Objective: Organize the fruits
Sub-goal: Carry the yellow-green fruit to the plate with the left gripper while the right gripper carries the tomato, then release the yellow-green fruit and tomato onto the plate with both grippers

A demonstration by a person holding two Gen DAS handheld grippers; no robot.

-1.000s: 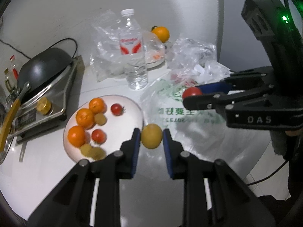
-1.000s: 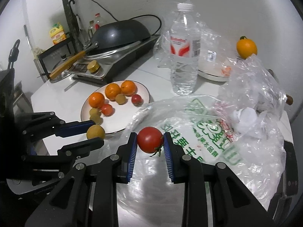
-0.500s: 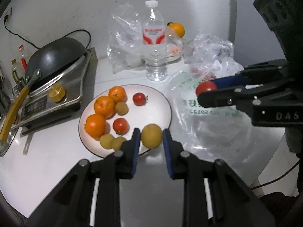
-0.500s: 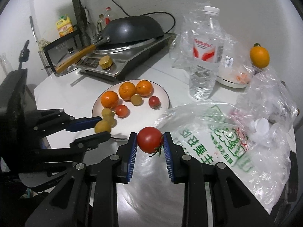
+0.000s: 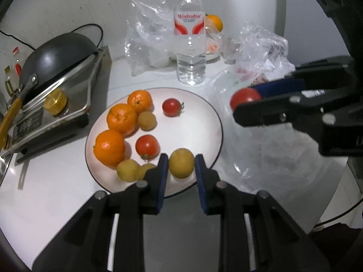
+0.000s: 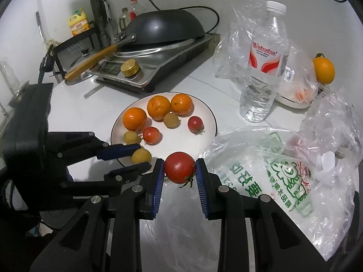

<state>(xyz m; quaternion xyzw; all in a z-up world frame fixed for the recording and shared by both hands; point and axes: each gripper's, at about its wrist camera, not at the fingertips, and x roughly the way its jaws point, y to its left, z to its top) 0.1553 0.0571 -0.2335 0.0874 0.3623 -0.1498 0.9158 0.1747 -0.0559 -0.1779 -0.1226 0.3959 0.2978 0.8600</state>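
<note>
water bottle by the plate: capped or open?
Capped. The water bottle stands upright with its white cap on; the left wrist view shows the same.

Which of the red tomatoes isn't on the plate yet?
The tomato clamped in the right gripper, beside the plate. The other two tomatoes already lie on it among the oranges.

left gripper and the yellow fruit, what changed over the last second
The left gripper carried the yellow fruit from beside the plate to over its near rim, sinking a little. The right gripper brought the red tomato closer to the plate too. Both jaws stayed clamped; fruit on the plate, water bottle and bags did not move.
</note>
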